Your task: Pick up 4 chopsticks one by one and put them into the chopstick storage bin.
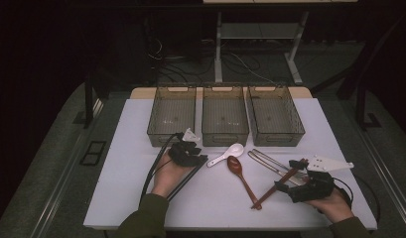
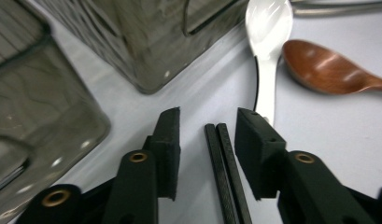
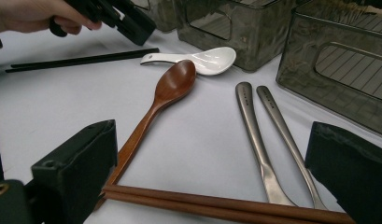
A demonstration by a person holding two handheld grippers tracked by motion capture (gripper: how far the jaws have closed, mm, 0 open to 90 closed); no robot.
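Left gripper (image 2: 207,140): we hold it low over the table (image 1: 141,188), jaws apart on either side of the black chopsticks (image 2: 226,172), not touching them.
Black chopsticks: they lie flat as a pair on the white table, just before the left bin (image 1: 173,115), their tips beside the white spoon (image 1: 225,154).
Right gripper (image 3: 212,172): we keep its jaws wide, straddling the brown chopsticks (image 3: 216,205) without pinching them.
Brown chopsticks: they rest across the lower ends of the metal chopsticks (image 3: 263,140), touching the wooden spoon (image 3: 160,102) handle.
Bins: three stand in a row at the far edge.
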